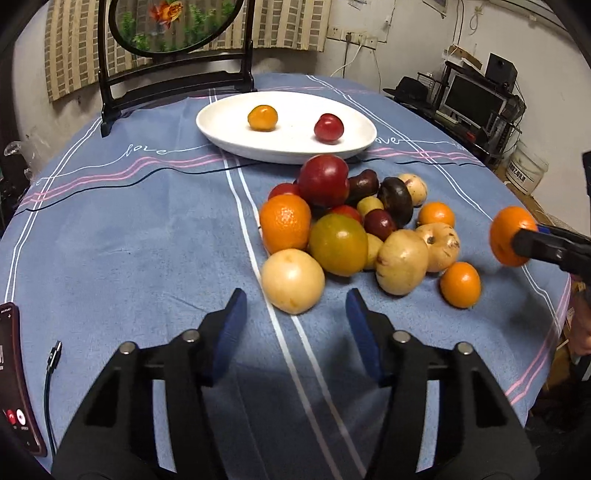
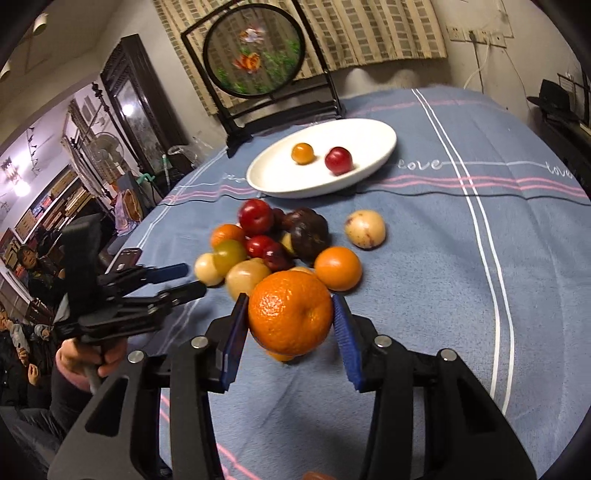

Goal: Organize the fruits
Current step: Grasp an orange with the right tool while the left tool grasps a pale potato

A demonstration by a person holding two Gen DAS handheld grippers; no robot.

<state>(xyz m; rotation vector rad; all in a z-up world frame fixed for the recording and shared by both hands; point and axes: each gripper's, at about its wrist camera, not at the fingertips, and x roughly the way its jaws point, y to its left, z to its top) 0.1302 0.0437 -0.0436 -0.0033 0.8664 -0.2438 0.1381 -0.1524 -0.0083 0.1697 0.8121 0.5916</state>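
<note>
A white oval plate (image 1: 221,122) (image 2: 369,134) at the back of the blue tablecloth holds a small orange fruit (image 1: 262,117) and a red plum (image 1: 328,127). In front of it lies a pile of fruit (image 1: 338,243) (image 2: 258,251): oranges, red plums, dark and pale yellow ones. My left gripper (image 1: 296,295) (image 2: 188,280) is open, its blue pads on either side of a pale yellow fruit (image 1: 293,280) at the pile's near edge, without touching it. My right gripper (image 2: 290,301) (image 1: 517,242) is shut on an orange (image 2: 290,312) (image 1: 508,232), held off the cloth to the right of the pile.
A round goldfish screen on a black stand (image 1: 177,26) (image 2: 255,51) stands behind the plate. A phone (image 1: 14,369) and a cable (image 1: 51,362) lie at the table's left edge. A person's hand (image 2: 92,358) grips the left tool's handle. The table edge curves away at right.
</note>
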